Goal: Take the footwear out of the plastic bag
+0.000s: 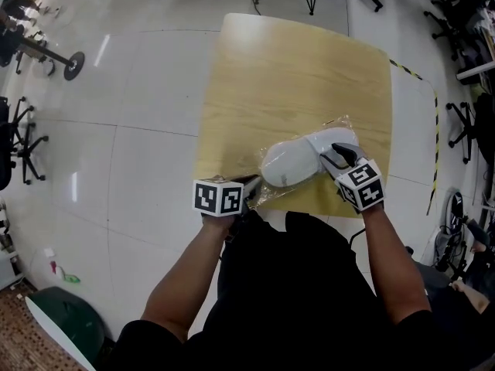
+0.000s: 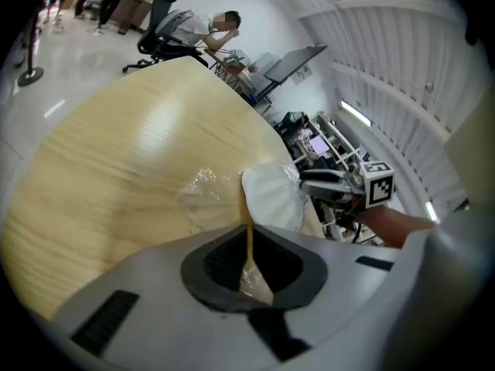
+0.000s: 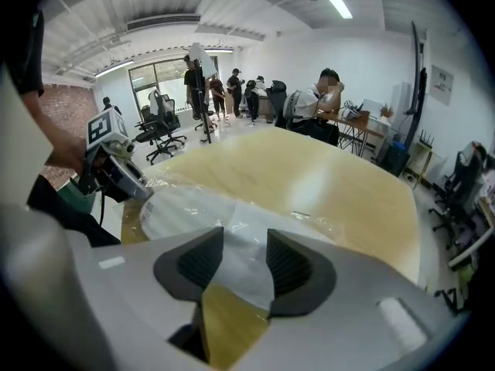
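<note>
1. In the head view the left gripper (image 1: 247, 185) and the right gripper (image 1: 339, 158) cover most of their own jaws. Crinkled film blurs the footwear's outline, so I cannot tell whether it is one piece or a pair.
2. The white footwear (image 1: 292, 165) lies inside the clear plastic bag (image 1: 340, 124), on the wooden table (image 1: 294, 60) close to its near edge.
3. The left gripper's fingers stand a narrow slit apart, with a fold of the bag's film in the gap.
4. The right gripper's fingers are spread wide on either side of the bagged footwear's end, gripping nothing.
</note>
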The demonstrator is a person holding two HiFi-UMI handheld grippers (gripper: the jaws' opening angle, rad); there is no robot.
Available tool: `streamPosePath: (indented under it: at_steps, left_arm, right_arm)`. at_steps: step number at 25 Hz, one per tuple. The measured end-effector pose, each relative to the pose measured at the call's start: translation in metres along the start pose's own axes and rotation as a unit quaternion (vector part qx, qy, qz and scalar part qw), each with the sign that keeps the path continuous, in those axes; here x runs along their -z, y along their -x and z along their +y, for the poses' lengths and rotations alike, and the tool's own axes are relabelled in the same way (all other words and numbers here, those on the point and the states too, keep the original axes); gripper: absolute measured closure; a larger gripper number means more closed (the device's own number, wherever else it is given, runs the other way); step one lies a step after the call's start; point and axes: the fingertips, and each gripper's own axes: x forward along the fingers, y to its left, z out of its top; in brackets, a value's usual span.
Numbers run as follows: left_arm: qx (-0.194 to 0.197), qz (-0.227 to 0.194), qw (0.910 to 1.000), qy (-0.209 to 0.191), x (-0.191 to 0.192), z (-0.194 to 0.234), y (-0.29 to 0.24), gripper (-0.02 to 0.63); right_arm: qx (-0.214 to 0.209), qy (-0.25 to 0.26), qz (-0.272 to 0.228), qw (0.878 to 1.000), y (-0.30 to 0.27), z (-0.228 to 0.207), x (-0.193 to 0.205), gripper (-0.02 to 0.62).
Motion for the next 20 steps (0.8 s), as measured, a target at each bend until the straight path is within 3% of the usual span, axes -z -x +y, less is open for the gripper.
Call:
streamPosePath:
  at_steps: [1, 6, 12, 16, 18, 20]
  left_arm:
    - [-0.009, 0.01, 0.9998, -0.012, 0.002, 0.001, -0.003, 0.6]
    - [-0.055, 0.016, 0.998, -0.025, -0.011, 0.02, 0.001, 0.6]
    - [-0.058, 0.025, 0.9978, -0.021, -0.037, 0.033, 0.005, 0.6]
    - [-0.024, 0.023, 0.999, -0.03, -0.051, 0.016, 0.008, 0.598]
    - [0.012, 0.031, 0.9985, -0.044, -0.052, 0.001, 0.006, 0.598]
    - [0.036, 0.053, 0.9964, -0.056, -0.044, -0.005, -0.002, 0.559]
  right_arm:
    - [-0.001, -0.01, 0.009, 1.0, -0.003, 0.0, 0.006, 0.422]
    - [0.006, -0.067, 0.026, 0.997, -0.003, 0.001, 0.018, 0.424]
    - [0.007, -0.146, 0.03, 0.989, 0.006, 0.007, 0.029, 0.431]
    - [-0.005, -0.253, 0.008, 0.967, 0.01, 0.012, 0.033, 0.437]
    - [-0.013, -0.272, -0.009, 0.962, 0.014, 0.011, 0.03, 0.441]
    - [-0.014, -0.26, -0.024, 0.965, 0.019, 0.009, 0.028, 0.446]
